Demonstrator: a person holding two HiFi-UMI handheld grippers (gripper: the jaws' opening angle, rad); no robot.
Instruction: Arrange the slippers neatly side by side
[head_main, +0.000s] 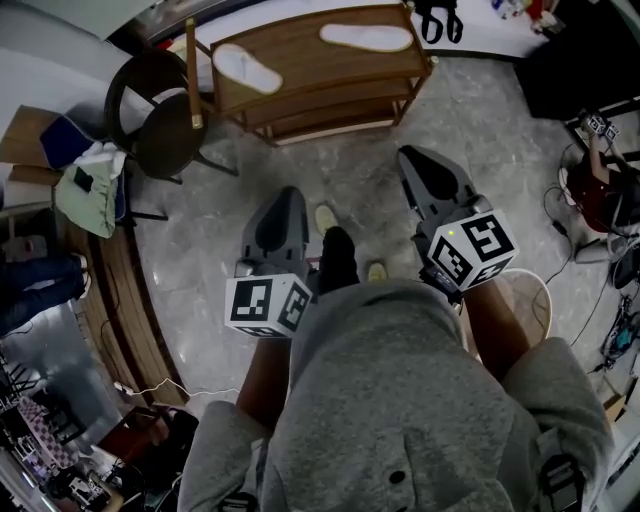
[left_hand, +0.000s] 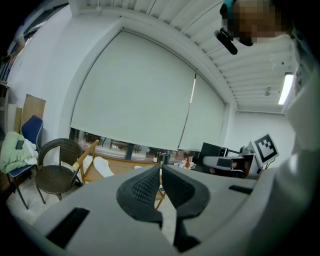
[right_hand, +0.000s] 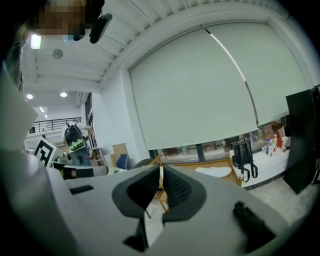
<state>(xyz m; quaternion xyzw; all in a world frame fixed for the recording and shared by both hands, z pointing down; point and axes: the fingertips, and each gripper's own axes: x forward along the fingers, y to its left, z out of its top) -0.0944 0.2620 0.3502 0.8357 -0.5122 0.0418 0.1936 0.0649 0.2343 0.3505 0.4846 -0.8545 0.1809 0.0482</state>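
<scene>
- The two white slippers lie on the top of the wooden rack (head_main: 310, 62), well apart and turned at different angles. One slipper (head_main: 247, 68) is near the rack's left end and the other slipper (head_main: 366, 37) near its right end.
- The step in hand looks like the approach, since neither tool is near the rack yet.
- The left tongs (head_main: 291, 194) are closed tip to tip with nothing between them, and so are the right tongs (head_main: 409, 153). Both will need to open before they reach the slippers.
- The slippers look thin and flat, so pinching an edge at the heel or side should work better than pressing down from above.
- A sound plan is to leave one slipper as the reference and bring the other beside it, with toes the same way and long sides parallel and just touching.
- The chair (head_main: 160, 120) stands just beside the rack's left end, so the left arm has less room there.
- Both arms are held out in front of the body, tongs pointing ahead at the rack and tipped slightly down. In the head view the right reaches further forward than the left.
</scene>
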